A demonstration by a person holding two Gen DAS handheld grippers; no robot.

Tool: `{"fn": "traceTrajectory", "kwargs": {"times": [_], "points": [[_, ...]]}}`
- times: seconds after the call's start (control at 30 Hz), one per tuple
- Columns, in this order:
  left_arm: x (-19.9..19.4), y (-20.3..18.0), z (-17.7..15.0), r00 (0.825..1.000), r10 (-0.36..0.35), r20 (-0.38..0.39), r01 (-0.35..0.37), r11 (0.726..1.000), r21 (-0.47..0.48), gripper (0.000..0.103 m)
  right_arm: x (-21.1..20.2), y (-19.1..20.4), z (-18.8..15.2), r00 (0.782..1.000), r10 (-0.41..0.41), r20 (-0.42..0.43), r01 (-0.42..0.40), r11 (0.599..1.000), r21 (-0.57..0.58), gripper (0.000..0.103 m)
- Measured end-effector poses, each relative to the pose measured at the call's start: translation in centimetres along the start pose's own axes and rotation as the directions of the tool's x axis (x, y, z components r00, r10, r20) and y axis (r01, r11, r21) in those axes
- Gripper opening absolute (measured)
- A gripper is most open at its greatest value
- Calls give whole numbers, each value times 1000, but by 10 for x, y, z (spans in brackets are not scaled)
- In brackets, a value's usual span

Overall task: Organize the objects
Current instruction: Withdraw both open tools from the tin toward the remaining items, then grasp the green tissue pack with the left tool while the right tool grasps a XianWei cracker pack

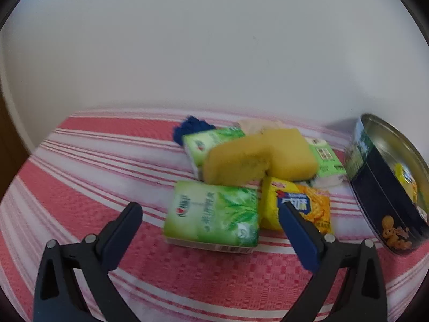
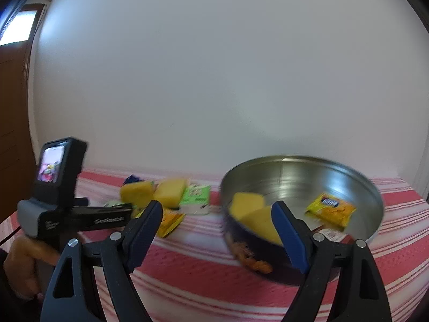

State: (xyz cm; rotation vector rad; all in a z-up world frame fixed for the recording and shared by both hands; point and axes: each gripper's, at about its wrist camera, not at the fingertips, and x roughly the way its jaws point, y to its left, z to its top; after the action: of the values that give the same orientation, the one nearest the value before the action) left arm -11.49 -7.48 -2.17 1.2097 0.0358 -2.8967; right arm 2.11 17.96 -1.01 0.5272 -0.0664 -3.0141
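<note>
Left gripper [image 1: 211, 214]: spread wide, holding nothing, low over the striped surface [image 1: 80, 166].
Nearest thing: green tissue pack [image 1: 214, 214] lies flat straight ahead between the fingertips, long axis roughly crosswise.
Beside it: yellow snack packet [image 1: 297, 204] touches its right edge, partly behind the right finger.
Behind: two yellow sponges [image 1: 257, 158] piled on more green packs; something blue [image 1: 190, 128] farther back, too blurred to identify.
Right gripper [image 2: 217, 217]: also spread and empty, before the round tin [image 2: 303, 214], which holds a sponge and a snack packet.
Judgement: left is nearer the pile; the tin lies to its right.
</note>
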Motion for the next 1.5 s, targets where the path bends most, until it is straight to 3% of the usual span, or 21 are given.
{"fn": "traceTrajectory", "kwargs": {"times": [0.07, 0.17, 0.3, 0.37, 0.53, 0.6, 0.67, 0.7, 0.8, 0.87, 1.1, 1.17, 1.23, 1.3, 1.43, 1.5], "points": [[11, -2, 1, 999, -20, -44, 20, 1000, 18, 103, 13, 4, -2, 999, 31, -34, -31, 1000, 4, 85], [20, 3, 3, 996, -45, -77, 44, 999, -11, 103, -1, 20, -4, 996, 71, -59, -71, 997, 2, 85], [27, 18, 7, 996, 6, -87, -10, 999, -45, 103, 5, 26, -5, 991, 95, -98, -95, 995, 4, 85], [36, 27, 5, 990, 24, -140, -34, 997, -65, 102, 11, 25, -4, 987, 105, -118, -104, 994, 13, 85], [37, 26, 3, 987, 34, -157, -41, 998, -46, 101, 14, 29, -6, 981, 121, -154, -119, 993, 22, 85], [35, 25, 3, 988, 37, -153, -44, 998, -44, 97, 16, 31, -6, 979, 124, -163, -123, 992, 19, 85], [32, 27, 4, 990, 46, -135, -53, 997, -48, 79, 20, 34, -7, 975, 131, -180, -129, 991, 20, 85], [29, 28, 4, 990, 57, -125, -64, 997, -51, 74, 23, 36, -7, 973, 132, -191, -130, 991, 23, 85], [28, 32, 4, 991, 58, -124, -66, 996, -58, 72, 39, 42, -8, 958, 160, -239, -147, 987, 70, 85], [22, 35, 3, 989, 96, -113, -102, 994, -46, 72, 50, 47, -8, 950, 168, -264, -148, 984, 97, 85], [-13, 51, 21, 987, 157, 22, -154, 985, -78, 72, 102, 78, -6, 920, 137, -367, -96, 987, 130, 85], [-15, 62, 26, 983, 179, 41, -175, 980, -94, 72, 117, 88, -2, 919, 89, -385, -47, 992, 116, 85], [-20, 72, 24, 982, 187, 36, -181, 977, -115, 72, 130, 95, -1, 913, 51, -404, -10, 995, 103, 85], [-19, 77, 23, 985, 171, 20, -166, 975, -149, 72, 144, 101, -1, 897, 53, -438, -9, 995, 102, 85], [-10, 86, 23, 989, 147, -5, -145, 972, -186, 72, 165, 106, -4, 861, -48, -506, 97, 993, 72, 86], [-11, 85, 22, 989, 150, -3, -149, 972, -183, 72, 167, 106, -3, 861, -47, -507, 97, 993, 73, 86]]}}
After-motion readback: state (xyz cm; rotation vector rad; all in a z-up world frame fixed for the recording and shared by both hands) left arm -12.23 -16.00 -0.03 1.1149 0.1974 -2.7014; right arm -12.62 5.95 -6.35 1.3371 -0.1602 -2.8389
